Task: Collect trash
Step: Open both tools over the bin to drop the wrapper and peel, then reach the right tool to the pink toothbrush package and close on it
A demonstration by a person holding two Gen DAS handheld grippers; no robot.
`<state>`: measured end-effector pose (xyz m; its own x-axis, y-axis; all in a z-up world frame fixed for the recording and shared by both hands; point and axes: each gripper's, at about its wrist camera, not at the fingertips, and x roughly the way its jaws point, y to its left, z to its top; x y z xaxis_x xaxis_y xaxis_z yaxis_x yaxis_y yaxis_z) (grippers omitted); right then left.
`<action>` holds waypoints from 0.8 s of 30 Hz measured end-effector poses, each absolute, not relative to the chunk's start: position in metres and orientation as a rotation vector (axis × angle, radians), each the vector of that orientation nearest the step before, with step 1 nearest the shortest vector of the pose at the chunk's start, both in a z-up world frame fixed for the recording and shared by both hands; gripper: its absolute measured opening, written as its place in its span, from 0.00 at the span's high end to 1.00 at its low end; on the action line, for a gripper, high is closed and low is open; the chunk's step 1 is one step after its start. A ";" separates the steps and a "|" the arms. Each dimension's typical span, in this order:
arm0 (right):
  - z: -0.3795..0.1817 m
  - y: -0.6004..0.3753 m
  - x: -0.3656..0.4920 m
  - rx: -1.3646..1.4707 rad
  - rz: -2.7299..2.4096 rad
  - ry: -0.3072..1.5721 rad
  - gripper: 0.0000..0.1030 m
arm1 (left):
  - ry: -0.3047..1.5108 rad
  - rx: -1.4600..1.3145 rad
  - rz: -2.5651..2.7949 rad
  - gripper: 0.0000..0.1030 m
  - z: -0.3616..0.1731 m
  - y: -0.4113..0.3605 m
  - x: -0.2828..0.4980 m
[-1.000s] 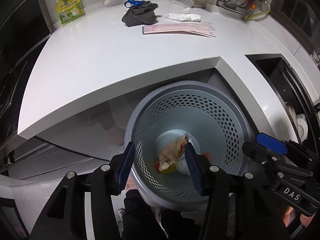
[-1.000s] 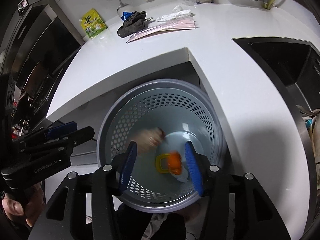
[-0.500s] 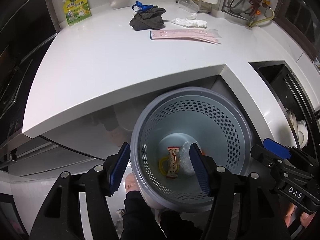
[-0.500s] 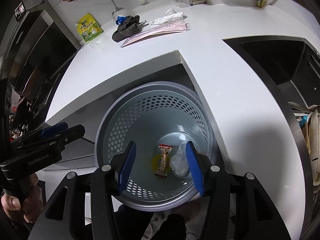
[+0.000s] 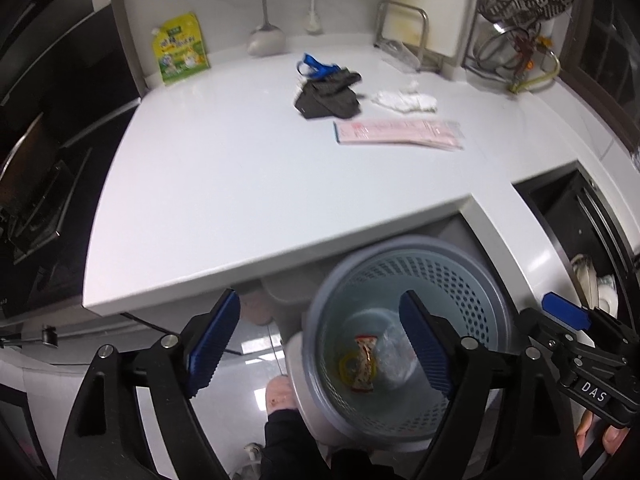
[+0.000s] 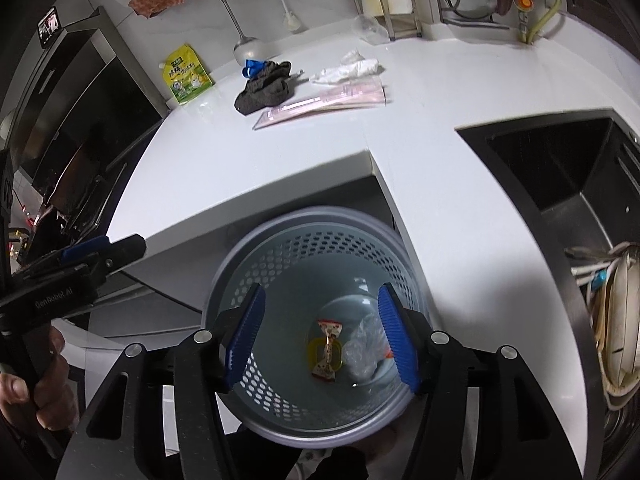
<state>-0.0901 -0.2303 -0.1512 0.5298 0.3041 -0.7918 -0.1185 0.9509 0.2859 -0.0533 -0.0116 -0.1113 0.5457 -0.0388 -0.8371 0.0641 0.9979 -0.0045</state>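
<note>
A grey perforated waste basket [image 5: 460, 276] [image 6: 304, 236] stands on the floor under the white counter's inner corner. In it lie a red-and-white candy wrapper [image 5: 365, 362] [image 6: 328, 350], a yellow ring and crumpled clear plastic [image 6: 362, 350]. On the counter's far side lie a pink flat packet [image 5: 400, 132] [image 6: 324, 102], a crumpled white tissue [image 5: 404, 100] [image 6: 348, 68] and a dark cloth with a blue strap [image 5: 328, 90] [image 6: 266, 86]. My left gripper [image 5: 320, 344] is open and empty above the basket's left rim. My right gripper [image 6: 322, 340] is open and empty over the basket.
A green-yellow pouch [image 5: 180, 48] [image 6: 186, 74] leans on the back wall. A black sink [image 6: 560, 168] is set in the counter at the right, with dishes [image 6: 616, 320] beside it. A dark oven front [image 5: 36, 168] is at the left. Utensils and a wire rack [image 5: 516, 28] stand at the back.
The candy wrapper has fallen and settled at the basket's bottom. Both grippers have risen and tilted toward the counter; the left one has also moved left of the basket.
</note>
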 end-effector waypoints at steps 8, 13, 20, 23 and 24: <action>-0.128 -0.226 -0.061 0.173 0.244 0.924 0.38 | 0.930 0.027 -0.028 0.13 -0.088 0.004 -0.027; -0.117 -0.222 -0.039 0.138 0.244 0.894 0.37 | 0.902 0.020 -0.026 0.11 -0.077 0.010 -0.009; -0.112 -0.223 0.004 0.093 0.258 0.879 0.35 | 0.887 0.006 -0.020 0.10 -0.073 0.015 0.023; -0.113 -0.220 0.029 0.052 0.289 0.880 0.31 | 0.888 -0.001 -0.011 0.10 -0.075 0.015 0.038; -0.114 -0.220 0.036 0.037 0.299 0.881 0.31 | 0.890 -0.003 -0.009 0.10 -0.076 0.016 0.041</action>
<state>0.0360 -0.2198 -0.1143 0.5973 0.2728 -0.7542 -0.2426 0.9578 0.1543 0.0410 0.0155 -0.0758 0.6296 -0.0094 -0.7768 0.0068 1.0000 -0.0067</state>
